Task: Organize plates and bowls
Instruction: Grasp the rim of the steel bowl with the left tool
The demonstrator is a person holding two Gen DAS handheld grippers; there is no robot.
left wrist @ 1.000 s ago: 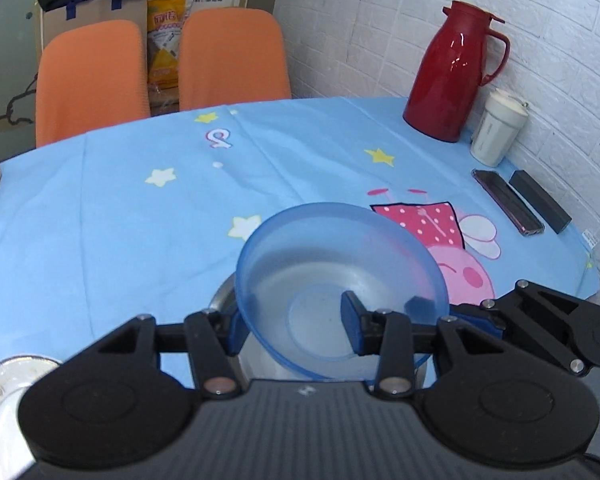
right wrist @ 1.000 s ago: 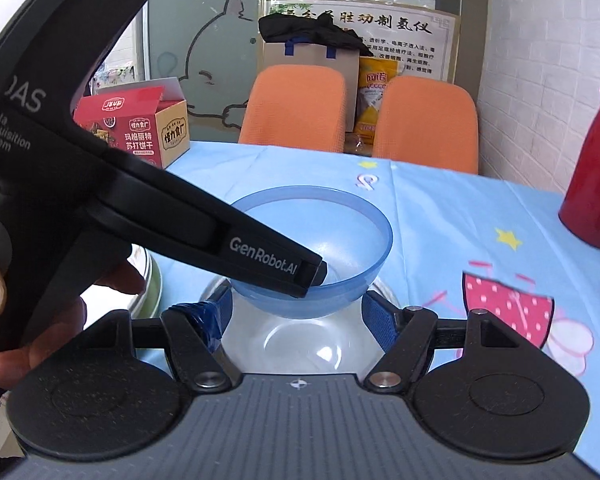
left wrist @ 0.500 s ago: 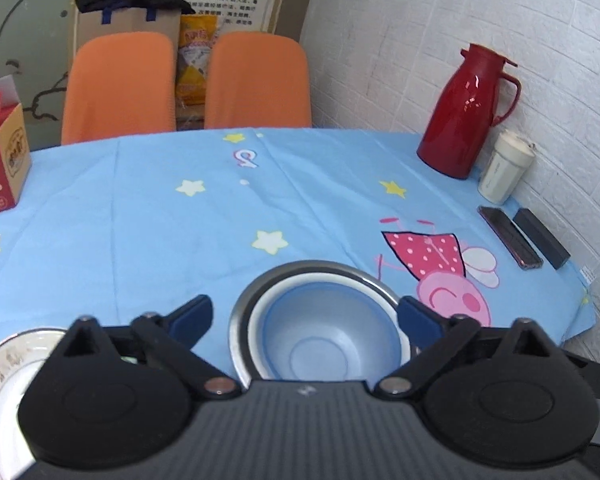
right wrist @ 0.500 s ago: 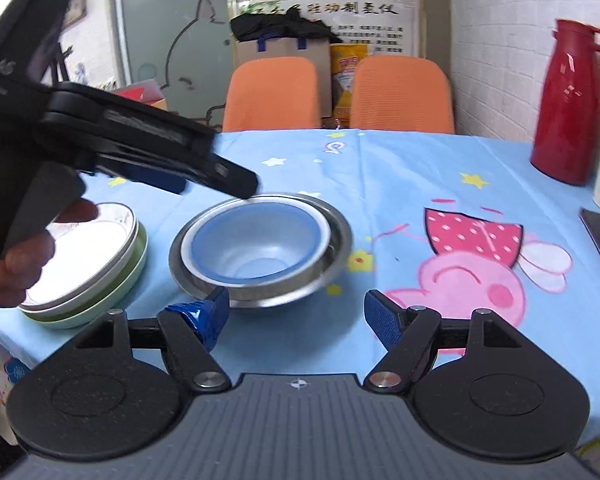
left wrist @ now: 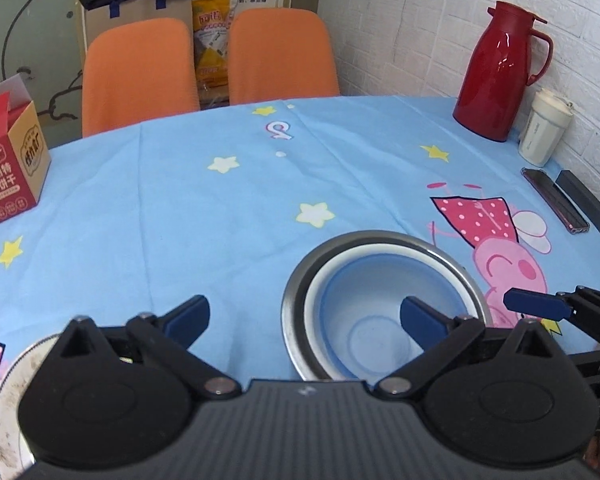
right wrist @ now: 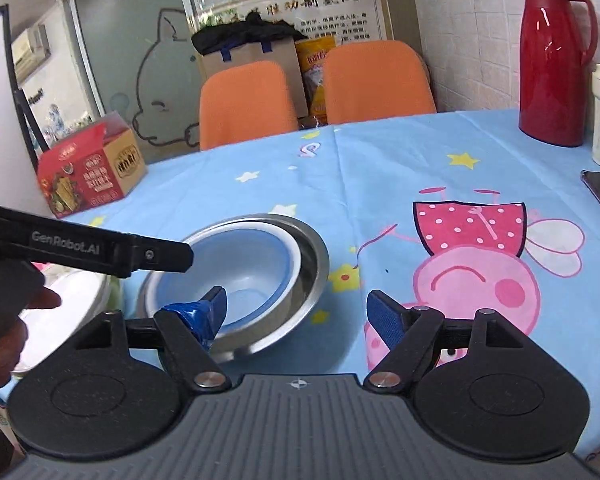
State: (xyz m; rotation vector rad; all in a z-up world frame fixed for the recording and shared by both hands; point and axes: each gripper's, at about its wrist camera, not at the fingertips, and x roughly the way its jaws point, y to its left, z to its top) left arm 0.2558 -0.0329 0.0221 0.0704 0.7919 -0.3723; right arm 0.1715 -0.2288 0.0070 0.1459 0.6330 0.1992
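Note:
A blue plastic bowl (left wrist: 364, 320) sits nested in a white bowl (left wrist: 320, 280), which sits in a steel bowl (left wrist: 296, 284) on the blue tablecloth. The stack also shows in the right wrist view (right wrist: 244, 264). My left gripper (left wrist: 304, 316) is open and empty, just left of and above the stack. My right gripper (right wrist: 296, 312) is open and empty, at the stack's near right side. A stack of plates lies at the left, seen in the left wrist view (left wrist: 8, 400) and the right wrist view (right wrist: 68, 320).
A red thermos (left wrist: 496, 72), a white cup (left wrist: 544, 128), a phone (left wrist: 556, 200) and a black case (left wrist: 584, 200) stand at the right by the brick wall. A red snack box (left wrist: 8, 168) sits at the far left. Two orange chairs (left wrist: 140, 72) stand behind the table.
My left gripper let go of the blue bowl, which now sits nested in the white and steel bowls. It opened and drew back to the left. My right gripper pulled back.

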